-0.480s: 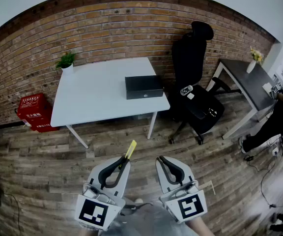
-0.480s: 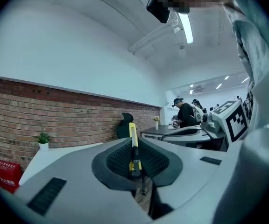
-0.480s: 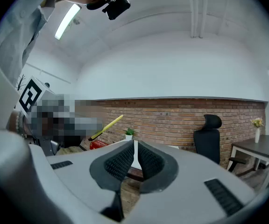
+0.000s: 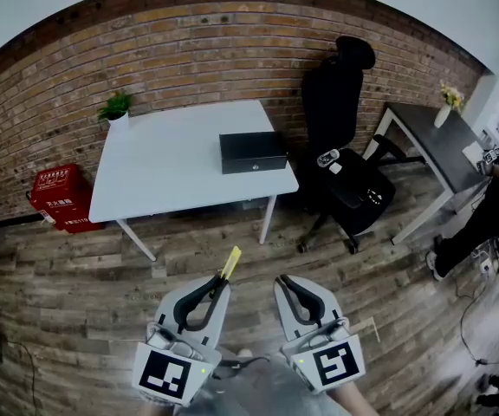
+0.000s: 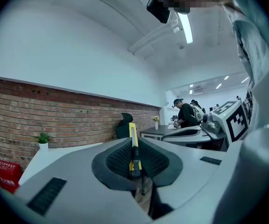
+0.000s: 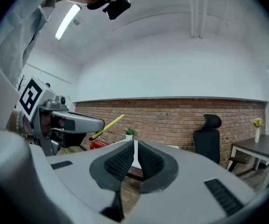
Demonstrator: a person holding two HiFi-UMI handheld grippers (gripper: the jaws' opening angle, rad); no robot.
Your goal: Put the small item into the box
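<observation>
Box point(image 4: 253, 152) on table point(image 4: 171, 167), chair point(image 4: 345, 137) right of table. Left gripper point(image 4: 222, 282) clamps cutter point(image 4: 230, 263); right gripper point(image 4: 285, 281) closed, empty. We see lamp point(image 5: 187, 26) only in gripper views.

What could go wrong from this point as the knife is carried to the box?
1. The left gripper pinches the yellow knife with a good part sticking out past the jaws; it may pivot or slip on the way.
2. The black box on the white table looks closed, so the lid likely needs opening first.
3. The office chair beside that table corner could crowd the approach.
</observation>
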